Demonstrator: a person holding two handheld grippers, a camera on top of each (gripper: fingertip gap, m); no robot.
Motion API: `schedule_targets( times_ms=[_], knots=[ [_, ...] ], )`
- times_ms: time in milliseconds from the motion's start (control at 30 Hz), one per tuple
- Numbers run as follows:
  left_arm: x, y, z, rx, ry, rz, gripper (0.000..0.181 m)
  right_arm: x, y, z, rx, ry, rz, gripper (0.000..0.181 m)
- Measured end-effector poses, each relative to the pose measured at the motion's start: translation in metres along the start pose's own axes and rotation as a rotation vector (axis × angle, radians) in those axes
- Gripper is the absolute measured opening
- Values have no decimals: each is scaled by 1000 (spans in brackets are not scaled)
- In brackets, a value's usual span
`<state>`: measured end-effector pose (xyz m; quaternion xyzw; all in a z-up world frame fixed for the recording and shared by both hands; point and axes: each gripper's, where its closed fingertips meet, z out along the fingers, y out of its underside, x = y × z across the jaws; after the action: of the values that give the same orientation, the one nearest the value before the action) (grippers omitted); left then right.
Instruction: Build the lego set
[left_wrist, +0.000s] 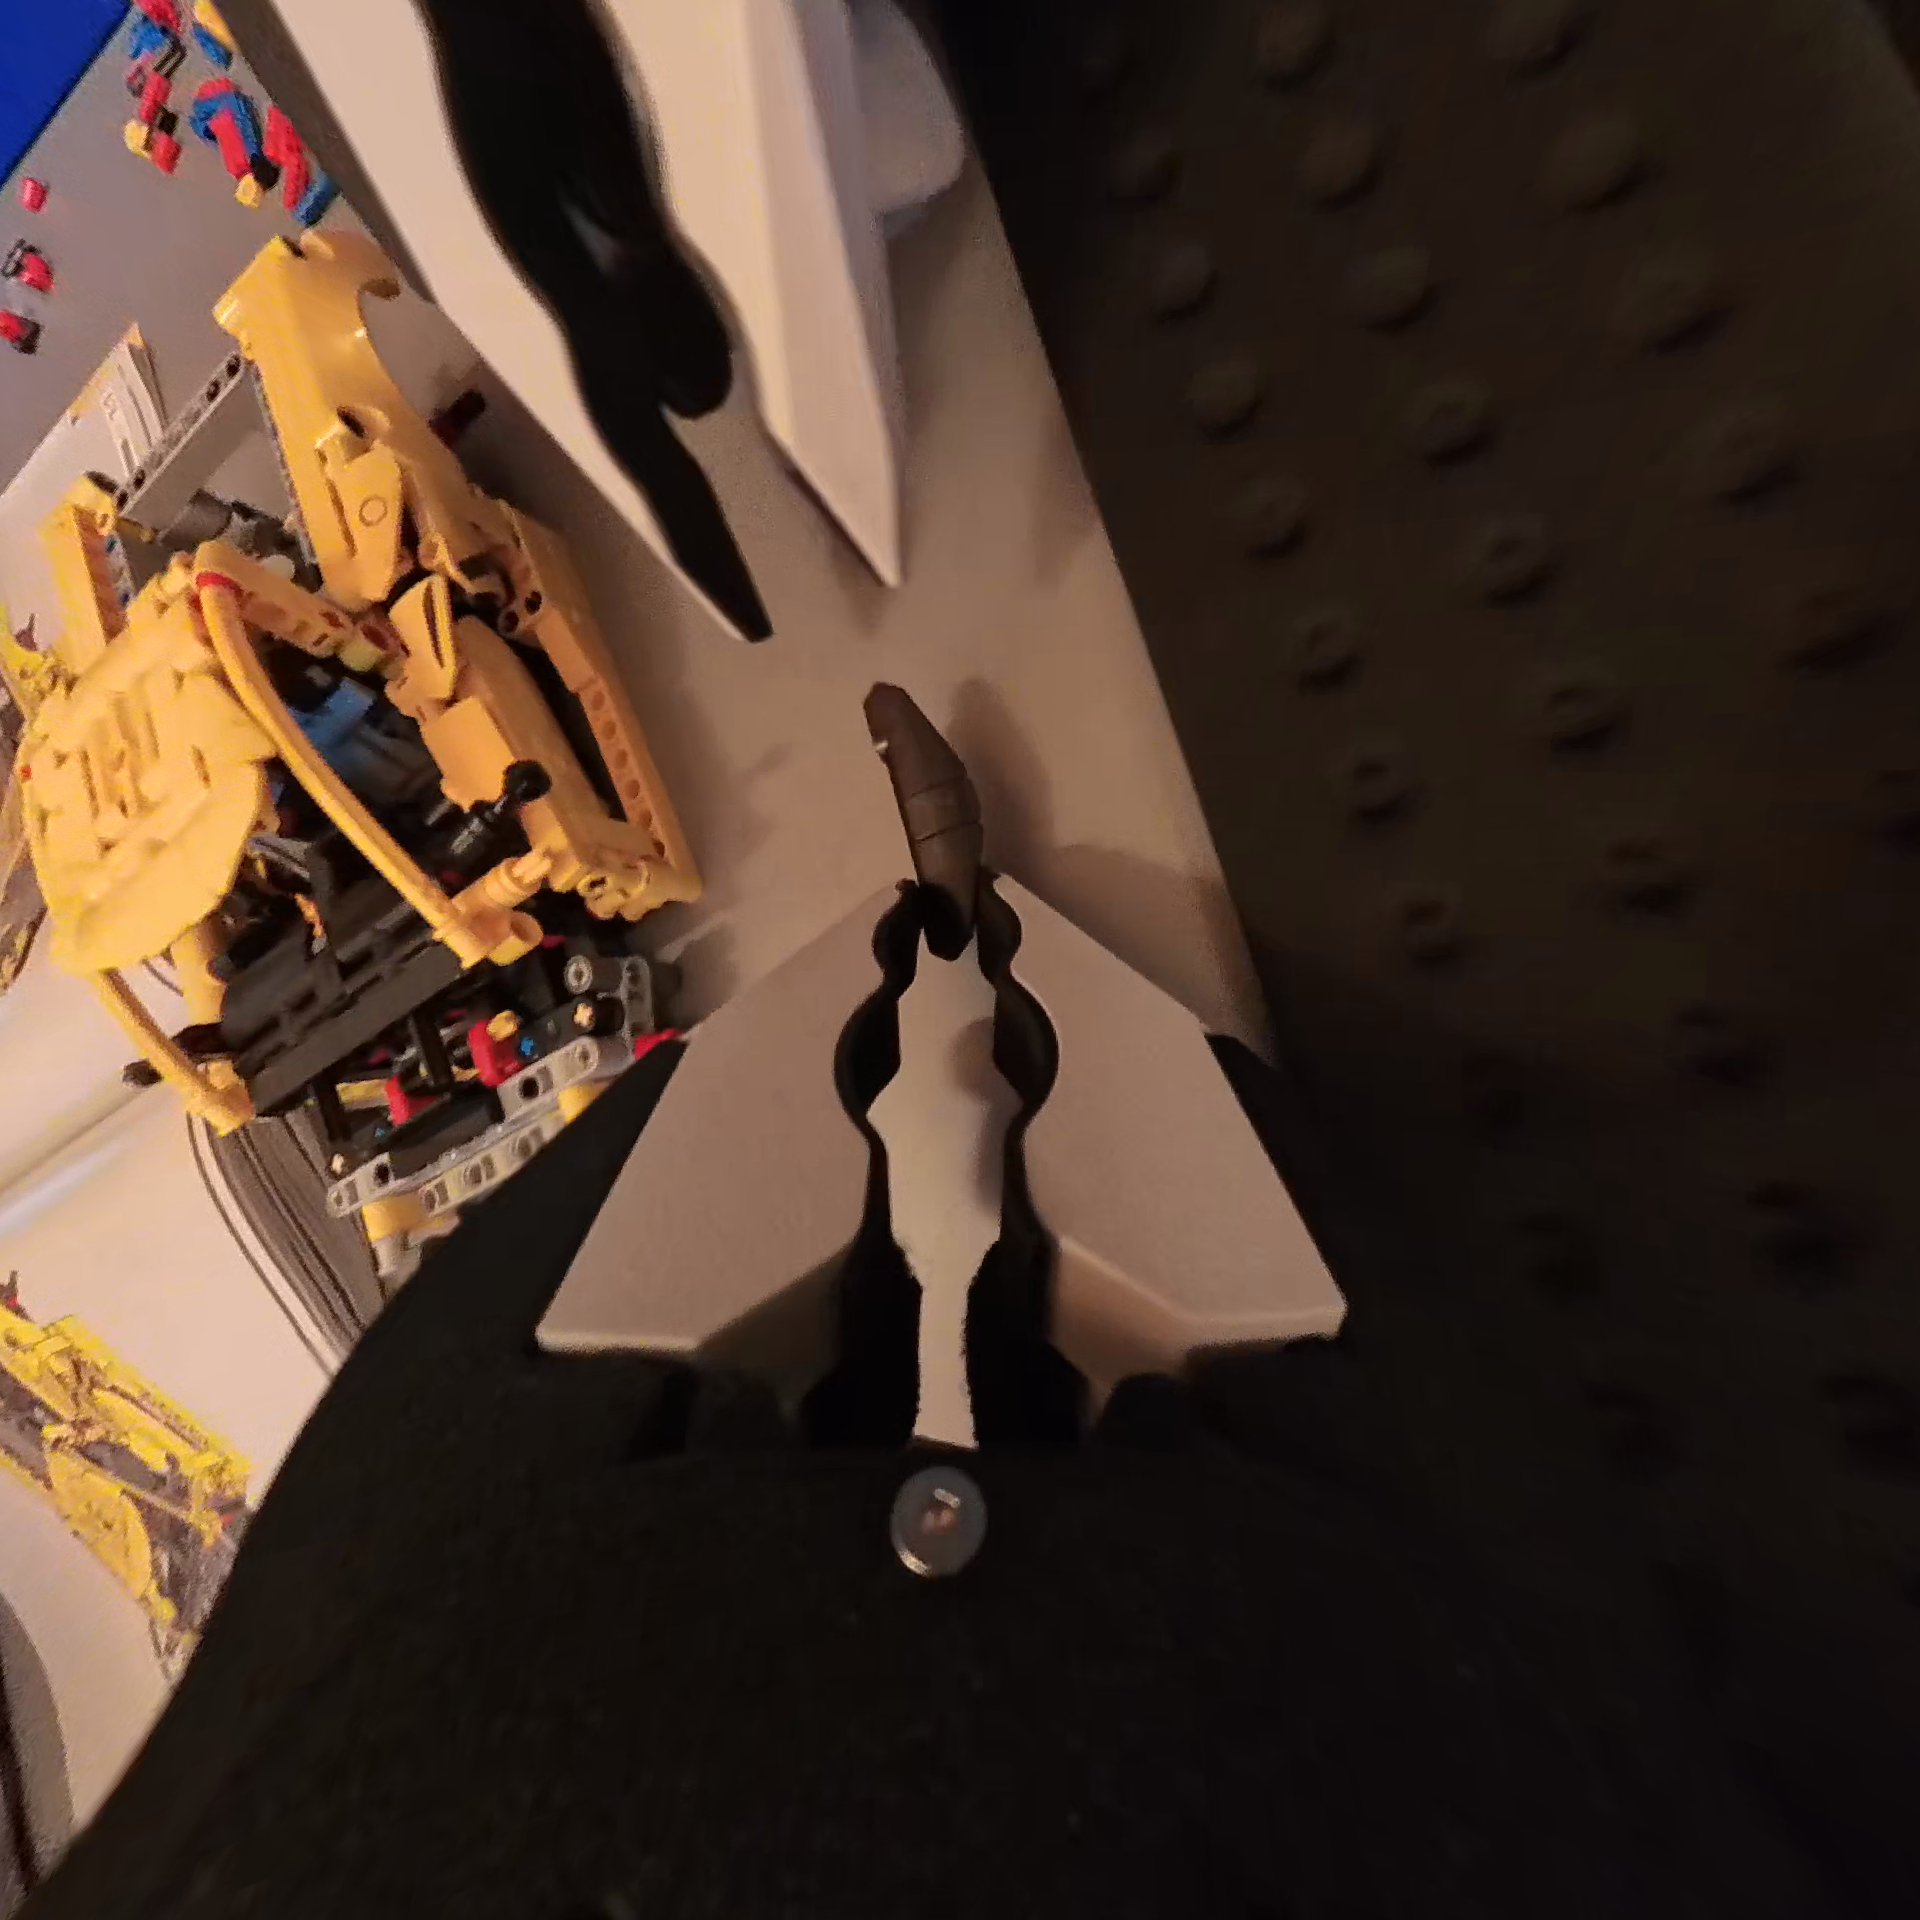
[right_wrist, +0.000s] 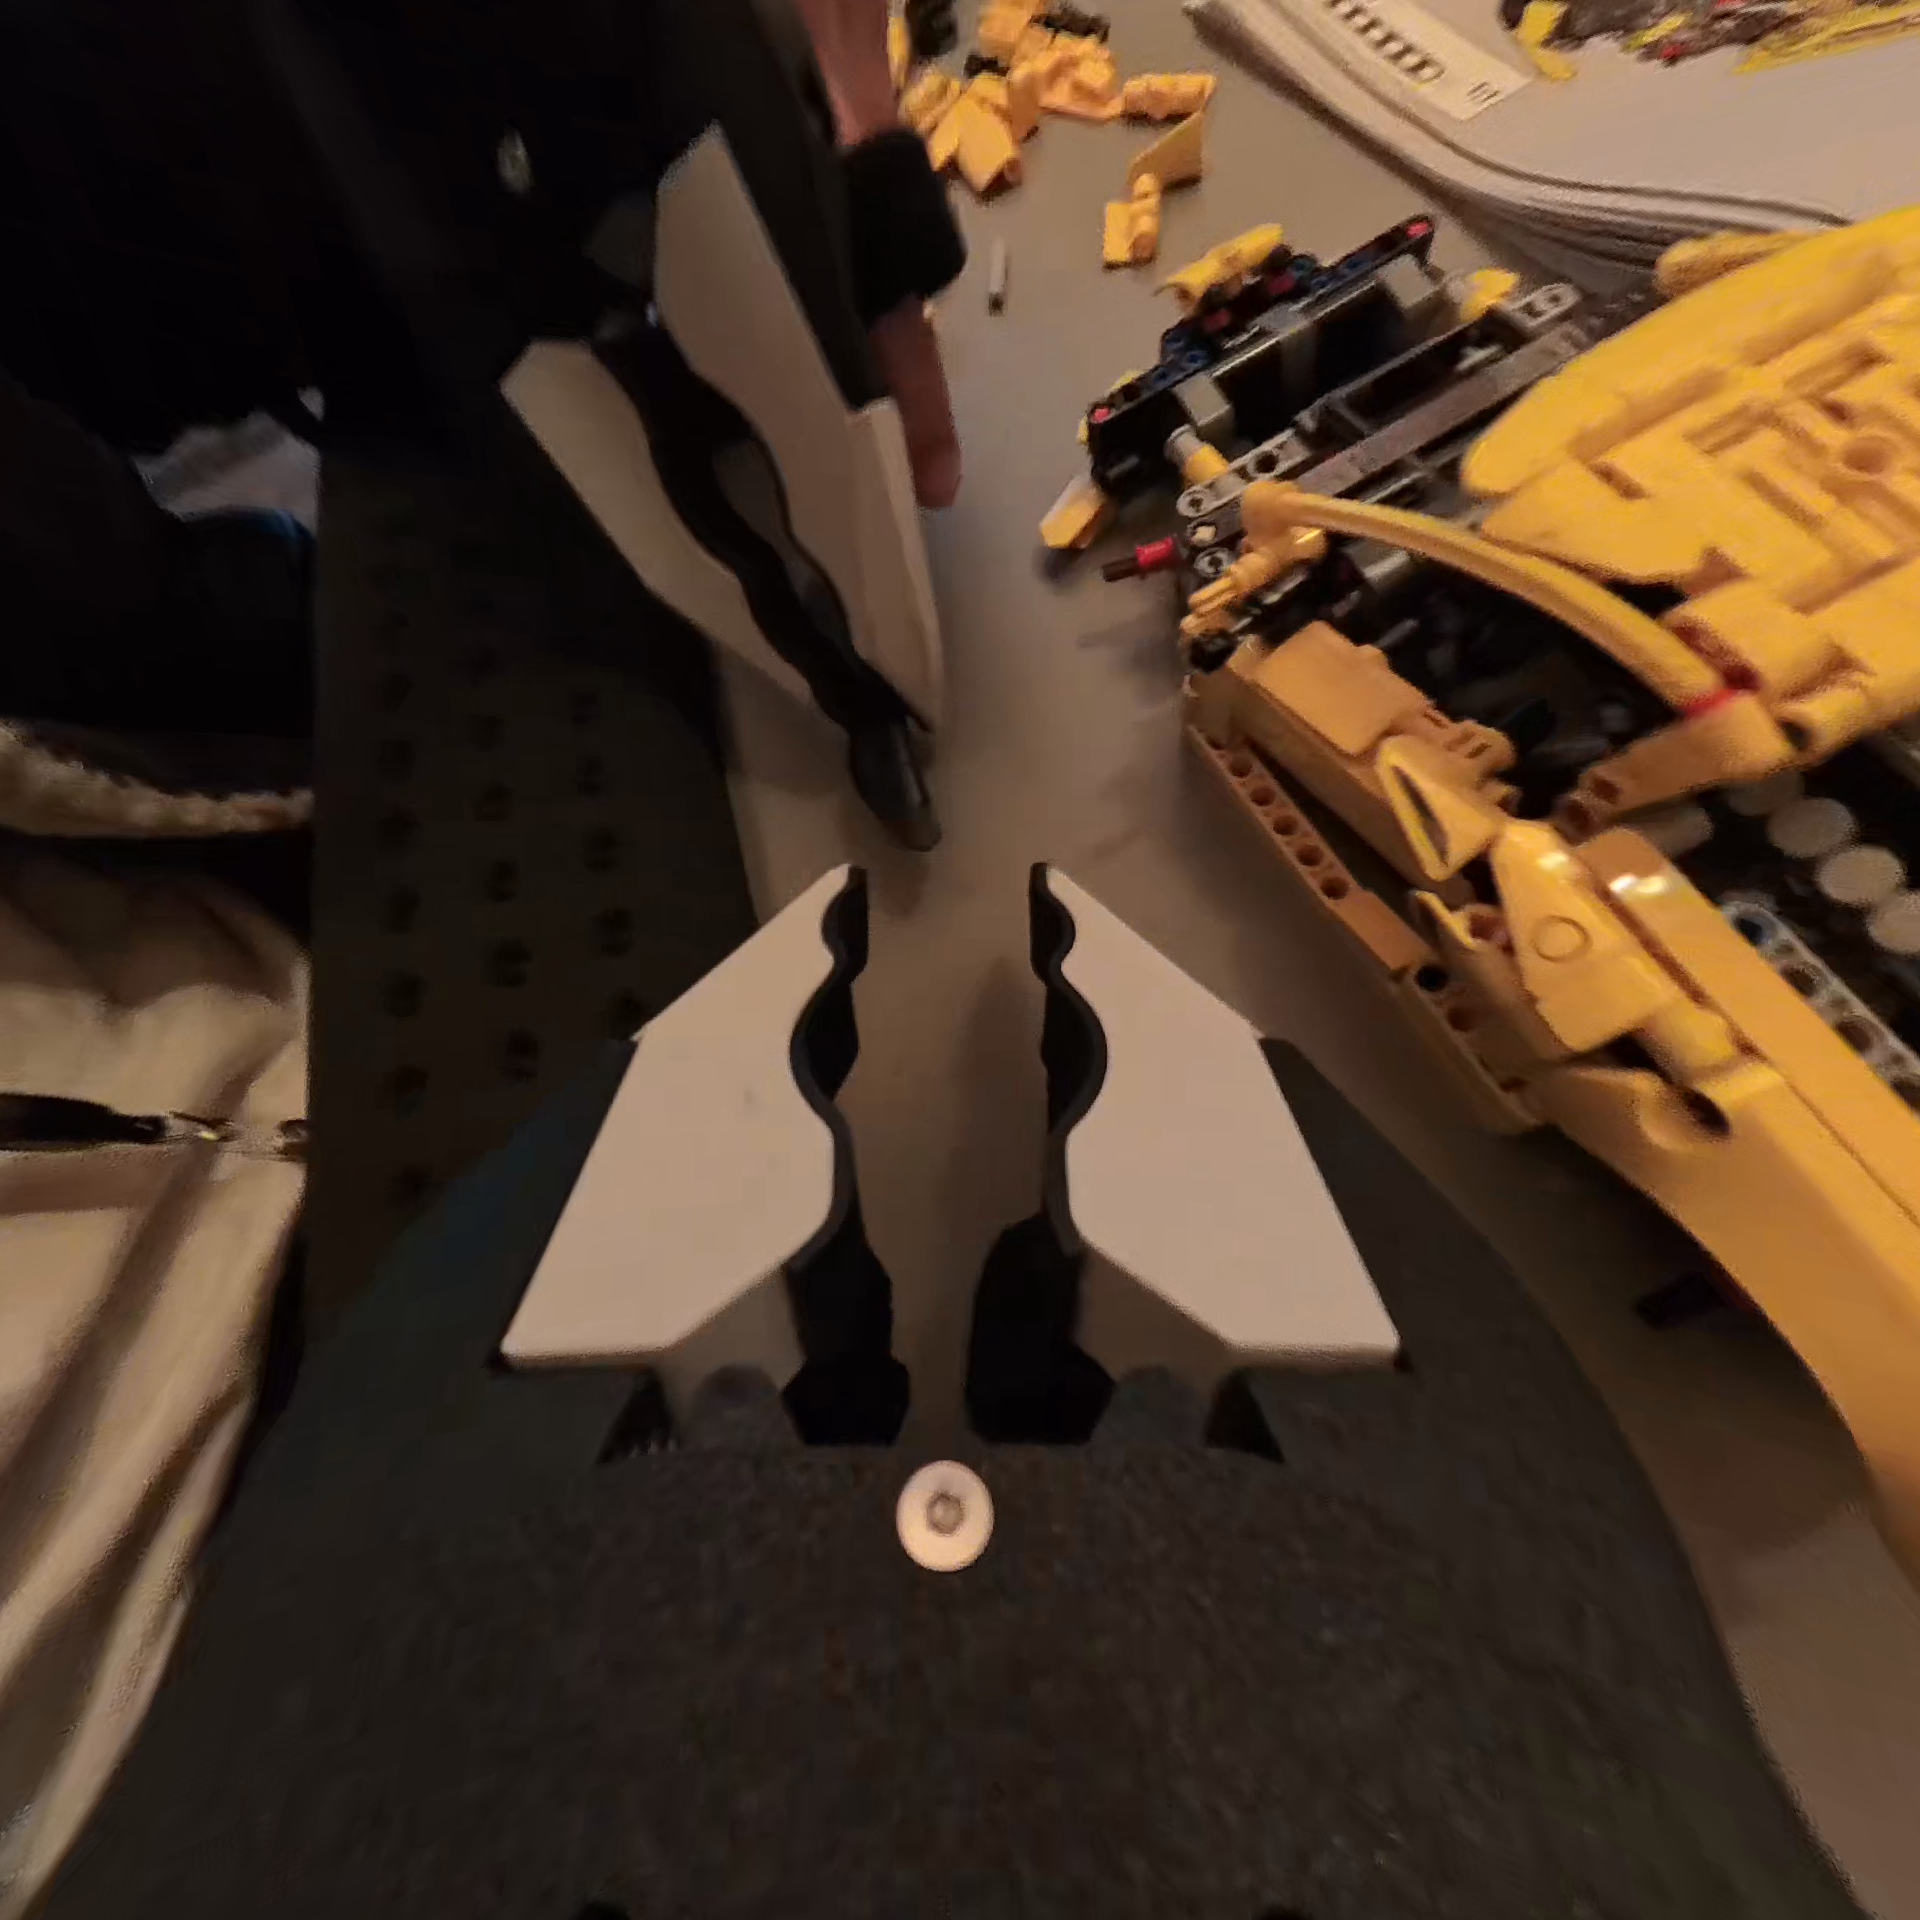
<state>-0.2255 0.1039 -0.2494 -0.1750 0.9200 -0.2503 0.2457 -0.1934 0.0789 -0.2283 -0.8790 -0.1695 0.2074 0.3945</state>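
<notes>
Left claw (left_wrist: 940, 914) is pinching one end of a small dark curved piece (left_wrist: 930, 774), which sticks out ahead of its tips over the grey table (left_wrist: 831, 727), while the right claw (right_wrist: 948, 883) sits spread and empty, the held piece (right_wrist: 894, 774) just ahead and left of its tips. The yellow model (left_wrist: 364, 675) lies well off to the left claw's left. To seat this cleanly, I'd steady the model with the free claw, line the piece up, then press gently.

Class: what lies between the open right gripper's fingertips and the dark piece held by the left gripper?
Right wrist view: only bare grey table lies between right gripper and dark piece.
</notes>
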Motion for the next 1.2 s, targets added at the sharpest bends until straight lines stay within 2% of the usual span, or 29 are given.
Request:
schedule_targets(
  times_ms=[300,367,400,567,600,667,700,733,767,867,967,1067,1200],
  knots=[
    [-7,11,-6,-24,-69,-79,13,-6,0,39,-92,11,-218,30],
    [-13,17,-9,-40,-112,-117,15,-5,-1,43,-108,46,-246,16],
    [-17,21,-11,-50,-130,-154,15,-1,-2,44,-115,78,-261,9],
    [-31,30,-29,-26,-246,-531,21,8,-7,43,-146,184,-273,9],
    [-37,28,-38,18,-308,-647,21,10,-10,40,-127,217,-291,9],
    [-47,18,-55,190,-382,-963,21,16,-27,28,-59,334,-352,8],
    [-48,14,-60,285,-367,-1128,22,16,-38,20,-12,399,-395,8],
    [-46,3,-62,391,-299,-1222,28,13,-49,14,30,456,-438,8],
    [-46,-7,-64,477,-263,-1268,29,9,-59,10,68,501,-477,8],
    [-56,-26,-74,664,-276,-1295,29,-2,-80,3,142,616,-583,7],
    [-69,-34,-90,852,-269,-1372,27,-6,-83,2,146,665,-626,7],
    [-73,-30,-86,874,-271,-1409,9,-4,-84,-2,166,669,-598,7],
    [-80,-31,-87,985,-209,-1520,8,2,-83,-6,172,686,-559,7]
  ],
)
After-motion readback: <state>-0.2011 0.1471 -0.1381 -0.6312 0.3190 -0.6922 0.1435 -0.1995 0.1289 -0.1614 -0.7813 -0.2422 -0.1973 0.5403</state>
